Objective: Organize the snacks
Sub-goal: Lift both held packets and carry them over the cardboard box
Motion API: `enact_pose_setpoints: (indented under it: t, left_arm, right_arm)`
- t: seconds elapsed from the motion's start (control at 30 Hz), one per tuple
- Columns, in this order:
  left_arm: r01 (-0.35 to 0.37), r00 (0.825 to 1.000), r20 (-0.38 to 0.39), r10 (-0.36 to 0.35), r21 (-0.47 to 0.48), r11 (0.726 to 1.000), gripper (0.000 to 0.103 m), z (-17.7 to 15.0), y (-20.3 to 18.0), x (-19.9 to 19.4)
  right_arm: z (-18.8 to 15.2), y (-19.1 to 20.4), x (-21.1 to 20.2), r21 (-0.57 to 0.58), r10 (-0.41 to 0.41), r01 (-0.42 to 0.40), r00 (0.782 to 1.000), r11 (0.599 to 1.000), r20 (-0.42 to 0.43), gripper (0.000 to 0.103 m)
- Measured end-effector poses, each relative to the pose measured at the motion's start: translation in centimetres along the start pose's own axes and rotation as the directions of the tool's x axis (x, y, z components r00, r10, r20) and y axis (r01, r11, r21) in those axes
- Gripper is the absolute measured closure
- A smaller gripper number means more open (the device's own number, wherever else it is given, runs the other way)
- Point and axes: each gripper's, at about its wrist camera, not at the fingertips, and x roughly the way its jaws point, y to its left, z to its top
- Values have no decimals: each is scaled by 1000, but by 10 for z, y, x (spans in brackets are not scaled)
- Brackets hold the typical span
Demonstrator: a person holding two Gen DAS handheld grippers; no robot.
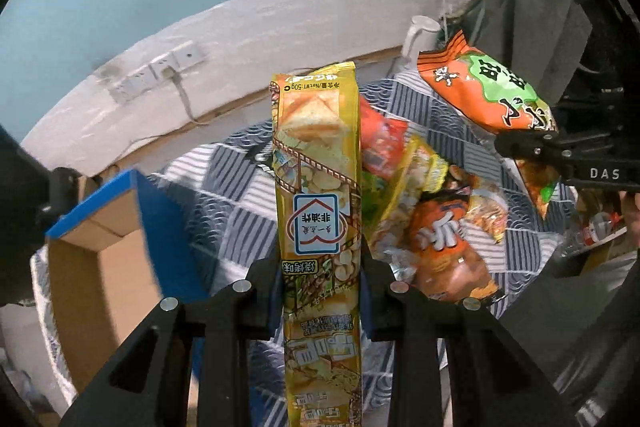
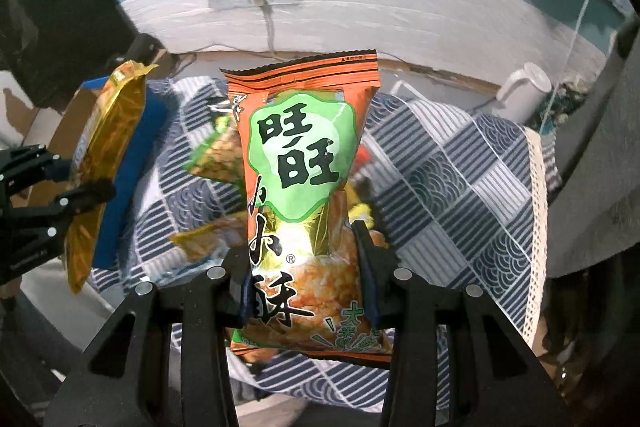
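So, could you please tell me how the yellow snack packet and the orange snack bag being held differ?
The yellow packet is long and narrow; the orange bag is wider and puffier. The yellow packet is clamped in the left gripper, the orange bag in the right gripper. The orange bag bears a large green patch; the yellow packet has a small blue-and-white label. Both are held above the patterned cloth.

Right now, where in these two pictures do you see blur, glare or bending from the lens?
Left wrist view: the blue-edged cardboard box is smeared by motion; the wall bends into an arc. Right wrist view: glare on the orange snack bag below its green patch; the packets behind it are blurred.
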Motion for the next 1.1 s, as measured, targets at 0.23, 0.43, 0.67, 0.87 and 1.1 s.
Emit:
enact_pose_setpoints:
  t: [0.23, 0.43, 0.67, 0.87, 1.1]
  left_arm:
    - [-44, 998, 39, 45, -16, 999, 73, -13, 28, -24]
    - [-98, 994, 45, 100, -49, 994, 73, -27, 56, -34]
    - [-146, 988, 38, 150, -91, 985, 73, -47, 89, -39]
    - [-181, 982, 31, 188, -144, 973, 73, -68, 122, -44]
    - [-215, 974, 24, 226, -216, 952, 73, -89, 164, -41]
  right_arm:
    - [10, 46, -6, -75, 43, -42, 999, 996, 13, 63]
    - [21, 85, -2, -138, 85, -84, 996, 987, 2, 63]
    - [36, 129, 5, -201, 130, -130, 991, 971, -13, 63]
    - [53, 172, 17, -244, 159, -163, 987, 956, -37, 63]
    - [76, 231, 36, -278, 190, -205, 979, 938, -79, 63]
